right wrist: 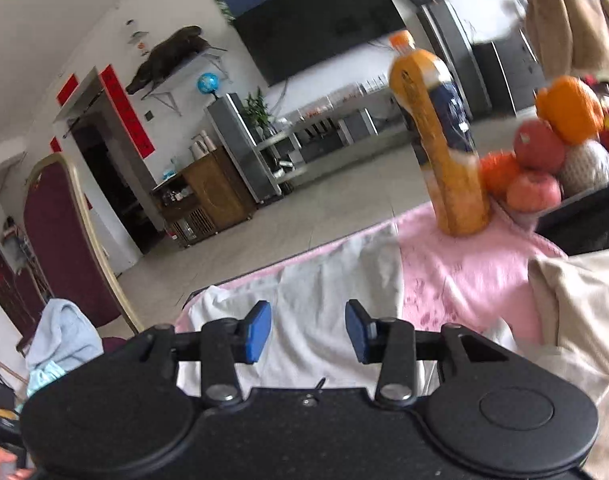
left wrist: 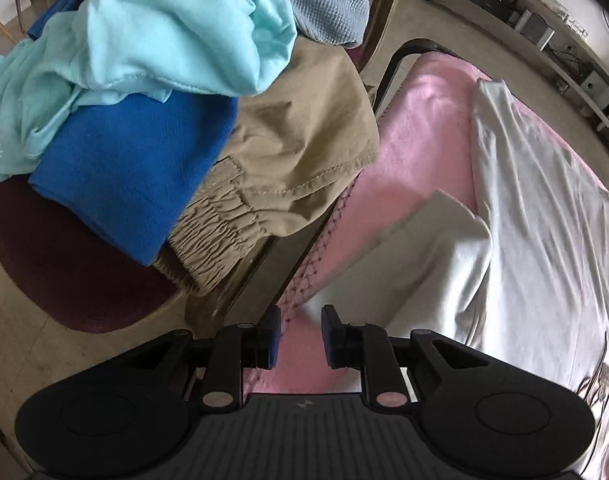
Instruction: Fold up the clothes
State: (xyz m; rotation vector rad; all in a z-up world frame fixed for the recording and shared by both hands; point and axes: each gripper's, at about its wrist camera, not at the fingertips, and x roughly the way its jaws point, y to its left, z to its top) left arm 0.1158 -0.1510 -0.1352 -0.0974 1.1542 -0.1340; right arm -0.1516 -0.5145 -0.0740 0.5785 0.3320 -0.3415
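A white garment [left wrist: 544, 216] lies spread on a pink blanket [left wrist: 420, 128] over the table. My left gripper [left wrist: 301, 336] hangs over the blanket's stitched edge beside the garment's sleeve [left wrist: 436, 240]; its jaws stand a little apart with nothing between them. To its left, a chair seat [left wrist: 60, 264] holds a heap: khaki trousers [left wrist: 296, 152], a blue cloth [left wrist: 136, 160], a mint garment [left wrist: 176, 28]. In the right wrist view my right gripper [right wrist: 308, 332] is open above the same white garment [right wrist: 324, 292], holding nothing.
An orange drink bottle [right wrist: 440, 136] stands on the pink blanket [right wrist: 464, 268] next to a dark tray of fruit [right wrist: 544, 156]. A beige cloth [right wrist: 584, 304] lies at the right. A maroon chair back [right wrist: 60, 240] rises at the left, and tiled floor lies beyond the table.
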